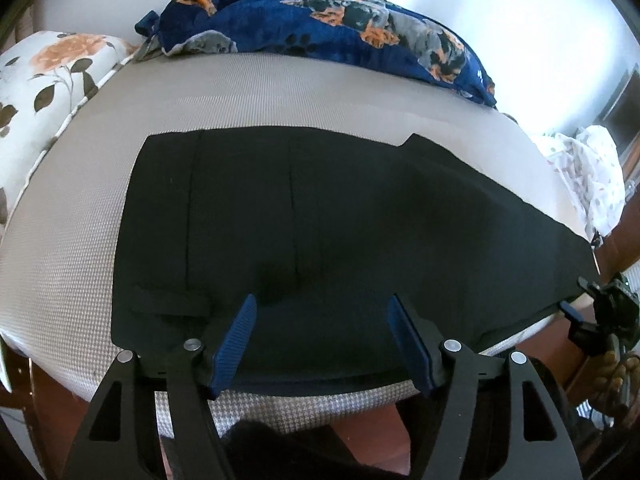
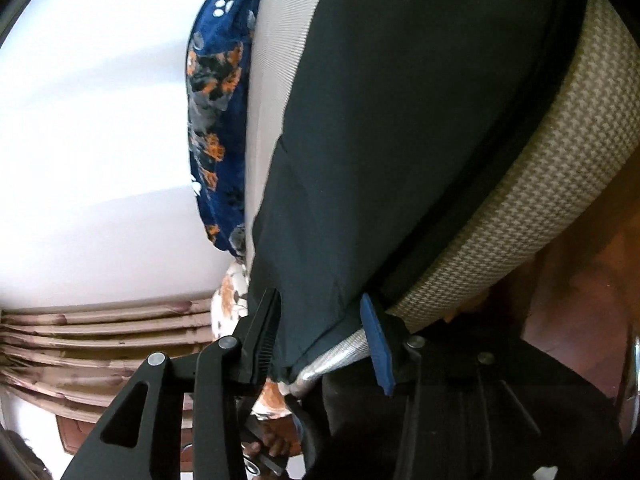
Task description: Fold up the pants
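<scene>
Black pants (image 1: 320, 208) lie spread flat on a grey woven mattress (image 1: 248, 92), one leg running off to the right edge. My left gripper (image 1: 323, 300) stands open over the near hem. Its blue pads (image 1: 236, 340) are wide apart, and the cloth lies flat below them. My right gripper (image 1: 578, 298) sits at the far right end of the pants, by the mattress corner. In the rolled right wrist view the pants (image 2: 400, 120) hang slack between the parted jaws of the right gripper (image 2: 320, 296). The blue pad (image 2: 376, 344) stays clear of the cloth.
A blue dog-print blanket (image 1: 340, 28) lies along the far side of the mattress. A floral pillow (image 1: 48, 72) sits at the left and a white spotted cloth (image 1: 588, 176) at the right. Brown curtains (image 2: 100, 340) and a wooden floor (image 1: 368, 436) border the bed.
</scene>
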Demonstrator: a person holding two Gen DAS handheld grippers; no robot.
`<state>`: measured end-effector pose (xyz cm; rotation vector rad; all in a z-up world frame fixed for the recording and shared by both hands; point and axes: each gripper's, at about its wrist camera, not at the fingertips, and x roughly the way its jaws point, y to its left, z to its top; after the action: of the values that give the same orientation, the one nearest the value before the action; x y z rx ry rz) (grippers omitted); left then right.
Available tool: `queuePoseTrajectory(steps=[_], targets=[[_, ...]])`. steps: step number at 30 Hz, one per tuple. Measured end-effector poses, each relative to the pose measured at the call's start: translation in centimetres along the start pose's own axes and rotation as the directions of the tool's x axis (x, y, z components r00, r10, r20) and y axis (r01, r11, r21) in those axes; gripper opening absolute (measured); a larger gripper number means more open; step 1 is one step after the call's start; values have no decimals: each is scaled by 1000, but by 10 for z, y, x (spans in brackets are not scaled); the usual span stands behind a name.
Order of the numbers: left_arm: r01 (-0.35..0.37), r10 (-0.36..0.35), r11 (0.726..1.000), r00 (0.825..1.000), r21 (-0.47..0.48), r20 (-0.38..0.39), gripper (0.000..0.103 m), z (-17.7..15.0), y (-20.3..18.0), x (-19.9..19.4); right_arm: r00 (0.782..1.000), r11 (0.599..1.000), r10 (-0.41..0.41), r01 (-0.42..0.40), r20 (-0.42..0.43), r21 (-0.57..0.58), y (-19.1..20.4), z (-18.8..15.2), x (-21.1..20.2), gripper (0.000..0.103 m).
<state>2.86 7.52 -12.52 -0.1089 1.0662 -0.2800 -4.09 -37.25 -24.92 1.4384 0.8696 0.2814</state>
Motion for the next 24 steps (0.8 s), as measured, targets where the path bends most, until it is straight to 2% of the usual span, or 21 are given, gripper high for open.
queuePoseTrajectory(steps=[4, 6, 10, 11, 12, 13, 16, 21, 24], targets=[[5, -5, 1000, 1000, -10, -20, 69, -2, 1, 4, 996, 997, 76, -75, 36, -14, 1, -2, -1, 41], [5, -5, 1000, 1000, -12, -21, 69, -2, 1, 5, 1000, 998, 15, -14, 18, -61, 2, -3, 6, 43], [3, -3, 1000, 1000, -6, -23, 71, -3, 0, 6, 1000, 997, 23, -22, 13, -68, 3, -3, 14, 41], [3, -3, 1000, 1000, -4, -23, 72, -3, 0, 6, 1000, 996, 14, -12, 18, -83, 5, -3, 15, 38], [2, -2, 1000, 1000, -1, -23, 72, -3, -1, 6, 999, 994, -30, 32, 23, -105, 8, -4, 16, 30], [-1, 1, 1000, 1000, 4, -24, 73, -4, -1, 7, 997, 990, -73, 74, 18, -116, 8, -4, 19, 7], [-13, 14, 1000, 1000, 24, -25, 73, -5, -4, 7, 997, 992, -80, 80, 10, -95, 4, -8, 18, 6], [-16, 17, 1000, 999, 21, -28, 75, -6, -2, 8, 996, 986, -86, 85, 2, -143, 16, -15, 7, 6], [-17, 17, 1000, 999, 18, -29, 75, -5, -2, 9, 995, 991, -95, 94, -12, -92, 2, -15, 8, 6]])
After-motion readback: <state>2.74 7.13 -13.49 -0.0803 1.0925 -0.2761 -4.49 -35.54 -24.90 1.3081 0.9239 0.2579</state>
